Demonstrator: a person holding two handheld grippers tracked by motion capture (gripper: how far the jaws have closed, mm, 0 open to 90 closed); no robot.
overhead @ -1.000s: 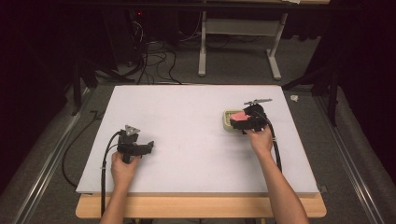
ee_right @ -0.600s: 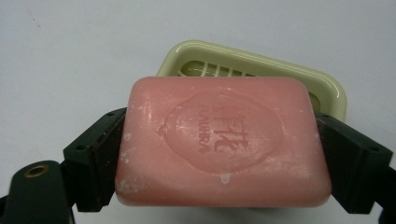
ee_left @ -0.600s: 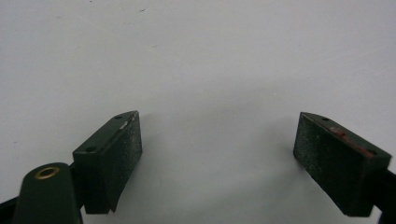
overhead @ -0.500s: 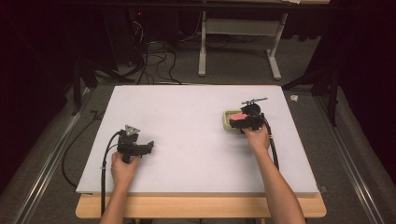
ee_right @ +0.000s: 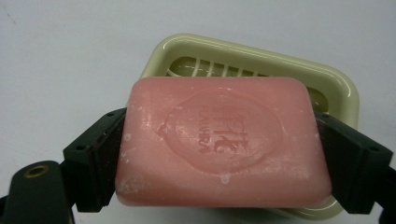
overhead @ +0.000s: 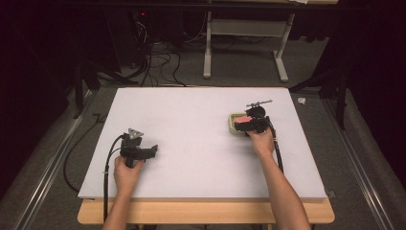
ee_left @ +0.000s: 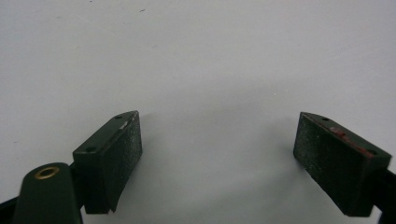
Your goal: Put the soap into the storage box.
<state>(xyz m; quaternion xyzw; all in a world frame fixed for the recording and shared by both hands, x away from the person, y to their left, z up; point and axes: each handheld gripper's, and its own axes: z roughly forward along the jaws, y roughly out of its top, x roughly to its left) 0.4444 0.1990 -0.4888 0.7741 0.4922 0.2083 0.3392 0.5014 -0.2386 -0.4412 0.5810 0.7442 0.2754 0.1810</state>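
Note:
A pink bar of soap (ee_right: 219,140) with an embossed oval stamp is clamped between the jaws of my right gripper (ee_right: 224,158), held just above a pale green ribbed soap dish (ee_right: 261,60). In the high view the right gripper (overhead: 251,123) sits over the soap dish (overhead: 233,122) at the right of the white table, with the soap (overhead: 243,119) showing pink. My left gripper (overhead: 152,152) rests near the table's front left, open, with nothing but bare tabletop between its pads (ee_left: 123,149).
The white tabletop (overhead: 191,124) lies on a wooden bench. Cables trail from each gripper toward the front edge. Behind the table stand a metal frame (overhead: 244,43) and a tangle of cables (overhead: 153,52) on the floor.
The right gripper with the soap has shifted slightly left and forward over the dish. The left gripper has not moved.

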